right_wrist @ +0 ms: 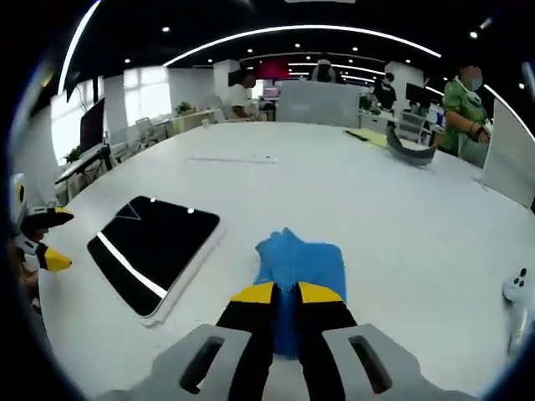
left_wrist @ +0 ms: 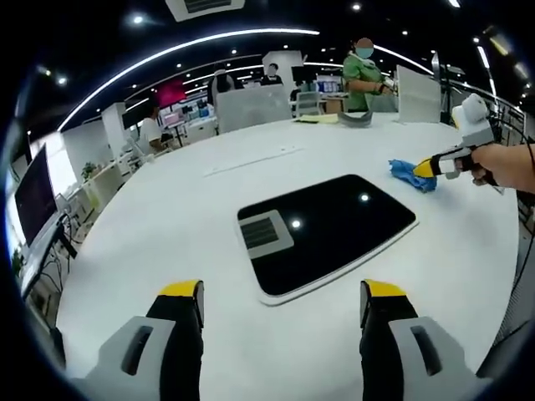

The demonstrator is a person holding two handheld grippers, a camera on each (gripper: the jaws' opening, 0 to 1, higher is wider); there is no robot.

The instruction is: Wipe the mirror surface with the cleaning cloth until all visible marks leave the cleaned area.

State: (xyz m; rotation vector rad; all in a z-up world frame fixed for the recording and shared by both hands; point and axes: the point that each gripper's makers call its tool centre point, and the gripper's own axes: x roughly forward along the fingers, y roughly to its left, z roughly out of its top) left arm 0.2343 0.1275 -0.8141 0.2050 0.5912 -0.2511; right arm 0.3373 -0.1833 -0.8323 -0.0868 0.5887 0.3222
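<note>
right claw (right_wrist: 285, 293) pinches blue cloth (right_wrist: 299, 266) (beside mirror (right_wrist: 155, 248)).

The mirror (left_wrist: 326, 231) lies flat near the middle of the surface (left_wrist: 167, 209). The cloth (right_wrist: 298, 267) lies on the surface beside it, apart from it, nearer the edge where the right tongs (right_wrist: 285, 293) reach in.

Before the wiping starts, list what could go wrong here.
1. The right tongs pinch only the near edge of the blue cloth; it may trail or slip out on the way to the mirror.
2. The mirror lies loose on the white table and the open left tongs aren't holding it, so wiping could push it around.
</note>
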